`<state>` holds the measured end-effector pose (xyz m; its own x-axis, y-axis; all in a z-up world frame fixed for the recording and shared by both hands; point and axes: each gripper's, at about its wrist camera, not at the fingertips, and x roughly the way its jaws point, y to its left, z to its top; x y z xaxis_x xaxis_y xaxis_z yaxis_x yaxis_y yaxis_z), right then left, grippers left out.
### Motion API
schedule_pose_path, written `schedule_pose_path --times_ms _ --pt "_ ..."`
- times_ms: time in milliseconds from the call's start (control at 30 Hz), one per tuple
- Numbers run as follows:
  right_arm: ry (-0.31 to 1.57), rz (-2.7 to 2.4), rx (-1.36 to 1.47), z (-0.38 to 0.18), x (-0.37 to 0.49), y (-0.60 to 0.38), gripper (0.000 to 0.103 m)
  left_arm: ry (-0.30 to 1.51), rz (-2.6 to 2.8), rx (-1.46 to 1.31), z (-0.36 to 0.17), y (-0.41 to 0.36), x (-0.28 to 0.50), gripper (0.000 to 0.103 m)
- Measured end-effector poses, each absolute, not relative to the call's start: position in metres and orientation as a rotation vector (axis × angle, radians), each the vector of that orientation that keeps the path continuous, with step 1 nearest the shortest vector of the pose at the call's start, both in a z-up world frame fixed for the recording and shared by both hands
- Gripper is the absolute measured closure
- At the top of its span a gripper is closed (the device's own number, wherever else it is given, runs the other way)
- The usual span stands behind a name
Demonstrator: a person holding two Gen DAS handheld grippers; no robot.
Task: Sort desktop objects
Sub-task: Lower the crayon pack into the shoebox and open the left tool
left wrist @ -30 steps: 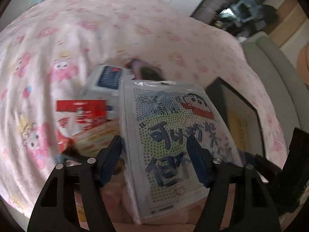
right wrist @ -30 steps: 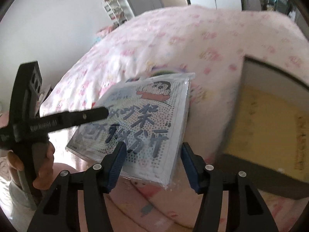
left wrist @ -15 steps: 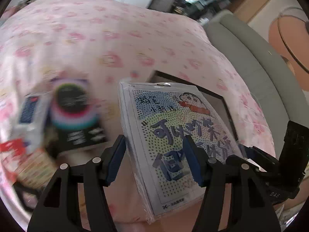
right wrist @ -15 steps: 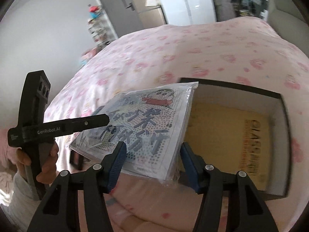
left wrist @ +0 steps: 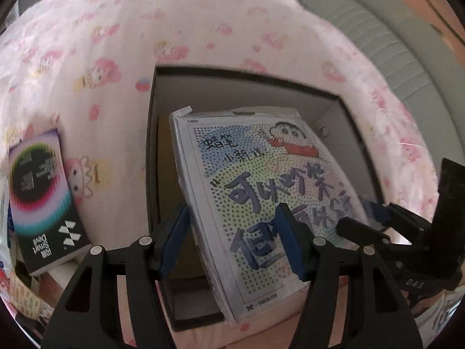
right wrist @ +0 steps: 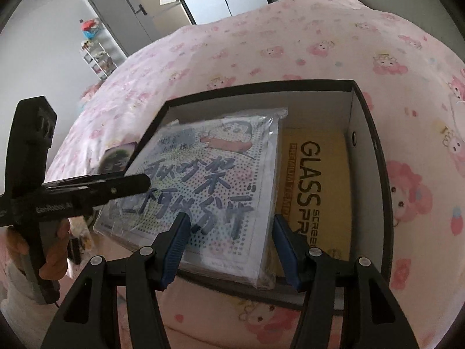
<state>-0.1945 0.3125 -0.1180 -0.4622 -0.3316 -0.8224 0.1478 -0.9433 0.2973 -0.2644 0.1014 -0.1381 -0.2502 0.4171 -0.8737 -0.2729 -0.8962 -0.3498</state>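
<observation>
A flat cartoon packet in clear plastic (left wrist: 261,192) hangs tilted over an open black box (left wrist: 152,145). My left gripper (left wrist: 232,244) is shut on the packet's near left edge, and my right gripper (right wrist: 229,247) is shut on its near right edge. In the right wrist view the packet (right wrist: 209,183) lies over the left half of the box (right wrist: 372,157), above a yellow glass screen protector pack (right wrist: 314,192) on the box floor. Whether the packet touches the box floor is hidden.
The box sits on a pink cartoon-print bedspread (left wrist: 116,43). A black smart-device box with a rainbow ring (left wrist: 43,197) lies left of the box, with more packets at the far left edge. A grey sofa (left wrist: 377,29) is behind.
Both grippers have carried the packet to the right from over the loose items to above the black box, and it now sits lower, inside the box's rim.
</observation>
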Motion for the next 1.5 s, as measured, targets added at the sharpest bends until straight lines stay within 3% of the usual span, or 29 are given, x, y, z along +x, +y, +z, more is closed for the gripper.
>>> schedule_pose_path --times_ms 333,667,800,1300,1500 --pt "-0.344 -2.324 1.671 -0.148 -0.216 0.314 0.049 -0.12 2.18 -1.647 -0.144 0.11 -0.262 0.042" --pt "-0.206 -2.364 1.752 -0.155 -0.237 0.306 0.049 -0.136 2.168 -1.593 -0.141 0.112 -0.248 0.042" --pt "-0.25 -2.315 1.858 -0.177 -0.236 0.313 0.049 -0.096 2.182 -1.579 -0.145 0.115 -0.244 0.057" --pt "-0.278 -2.365 1.714 -0.165 -0.22 0.303 0.047 -0.152 2.197 -1.523 -0.146 0.105 -0.237 0.058" --pt "-0.194 -2.389 1.743 -0.169 -0.209 0.302 0.047 -0.206 2.198 -1.508 -0.147 0.099 -0.236 0.058"
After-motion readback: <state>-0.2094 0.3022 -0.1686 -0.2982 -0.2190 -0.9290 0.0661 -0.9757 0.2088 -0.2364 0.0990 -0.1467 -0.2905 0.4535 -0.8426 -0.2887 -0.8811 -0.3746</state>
